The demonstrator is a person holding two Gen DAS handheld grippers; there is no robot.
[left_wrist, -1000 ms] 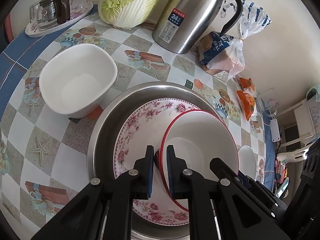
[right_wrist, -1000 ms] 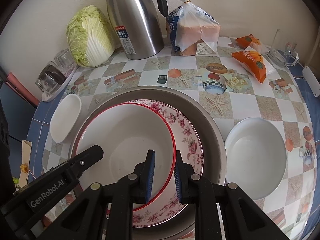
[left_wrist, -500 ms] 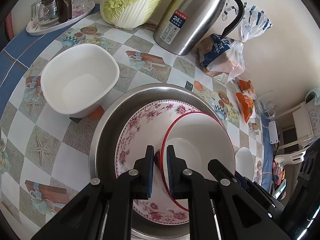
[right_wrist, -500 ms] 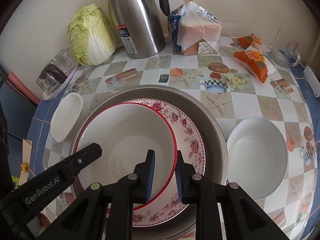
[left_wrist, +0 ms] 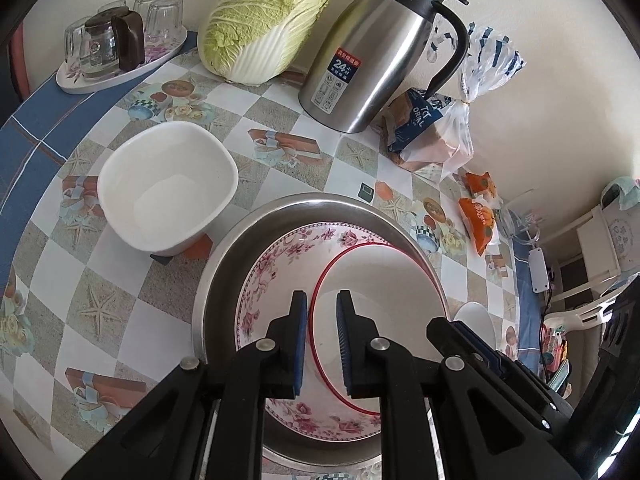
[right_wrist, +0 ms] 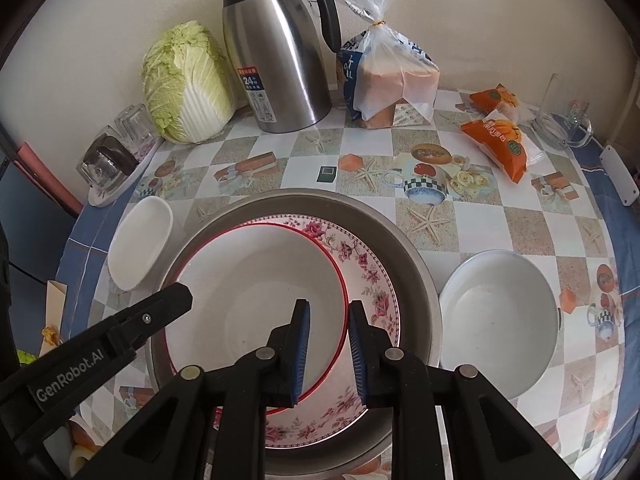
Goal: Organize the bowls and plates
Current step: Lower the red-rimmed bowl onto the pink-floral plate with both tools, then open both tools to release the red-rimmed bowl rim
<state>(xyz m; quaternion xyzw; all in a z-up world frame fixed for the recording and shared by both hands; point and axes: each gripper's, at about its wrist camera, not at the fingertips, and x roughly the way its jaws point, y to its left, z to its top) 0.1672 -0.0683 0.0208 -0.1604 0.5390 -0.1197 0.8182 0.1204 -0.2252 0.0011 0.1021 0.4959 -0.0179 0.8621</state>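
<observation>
A red-rimmed white bowl (right_wrist: 256,300) sits inside a floral plate (right_wrist: 372,276), itself nested in a large steel basin (right_wrist: 416,264) on the patterned table (right_wrist: 480,220). The left gripper (left_wrist: 322,312) and right gripper (right_wrist: 329,320) straddle opposite sides of the bowl's rim with narrow gaps, seemingly released rather than clamped, though contact is hard to judge. Around the basin stand a square white bowl (left_wrist: 168,188) and a round white bowl (right_wrist: 498,312) (one on each side), while a steel thermos jug (right_wrist: 280,64), napa cabbage (right_wrist: 188,84) and bagged bread (right_wrist: 392,84) line the wall behind.
</observation>
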